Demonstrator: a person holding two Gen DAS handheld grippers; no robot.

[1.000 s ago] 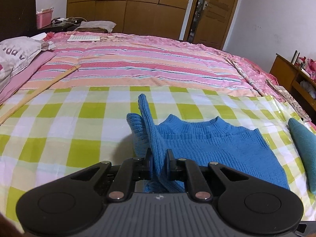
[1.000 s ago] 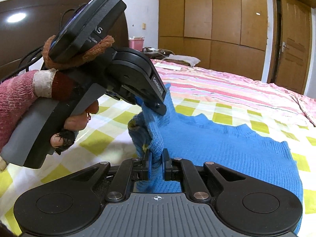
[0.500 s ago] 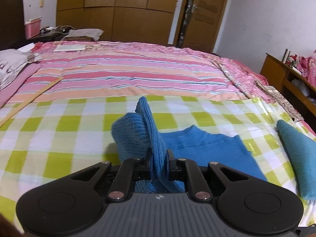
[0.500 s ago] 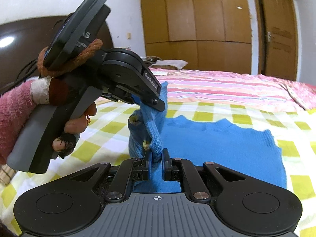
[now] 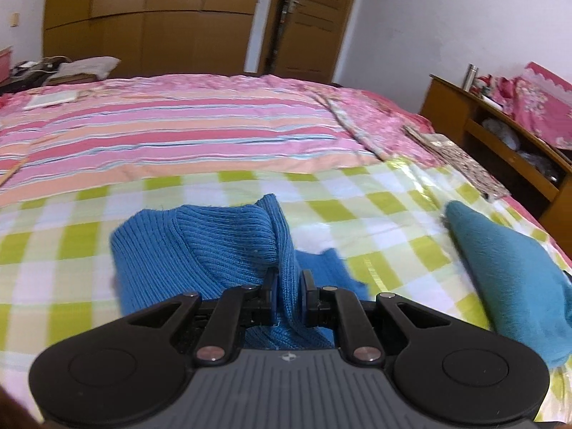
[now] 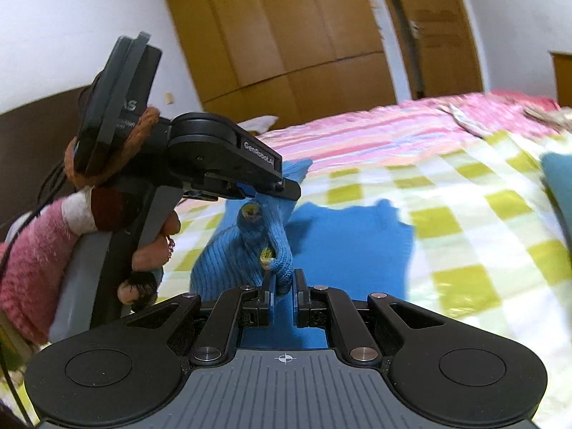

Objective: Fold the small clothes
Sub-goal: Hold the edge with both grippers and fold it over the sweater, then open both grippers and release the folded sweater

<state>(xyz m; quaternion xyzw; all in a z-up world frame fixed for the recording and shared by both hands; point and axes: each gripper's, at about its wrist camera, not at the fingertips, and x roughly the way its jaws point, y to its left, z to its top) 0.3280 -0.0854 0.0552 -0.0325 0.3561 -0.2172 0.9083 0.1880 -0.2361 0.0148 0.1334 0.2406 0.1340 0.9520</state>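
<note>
A small blue knit sweater (image 5: pixel 200 250) lies on the green-checked sheet (image 5: pixel 357 214) of the bed. My left gripper (image 5: pixel 289 282) is shut on a raised fold of the sweater's edge. My right gripper (image 6: pixel 283 282) is shut on the same lifted side of the sweater (image 6: pixel 243 257), lower down. The left gripper (image 6: pixel 286 187) shows in the right wrist view, above and just behind the right one. The lifted side hangs over the flat part of the sweater (image 6: pixel 357 236). The sleeves are hidden in the folds.
A folded teal garment (image 5: pixel 511 279) lies on the sheet to the right, also at the right edge of the right wrist view (image 6: pixel 557 182). A pink striped quilt (image 5: pixel 178 132) covers the far bed. A wooden cabinet (image 5: pixel 500 143) stands right of the bed.
Both grippers have carried the held side of the sweater to the right, over its flat part. Less of the flat sweater shows and the teal garment is nearer.
</note>
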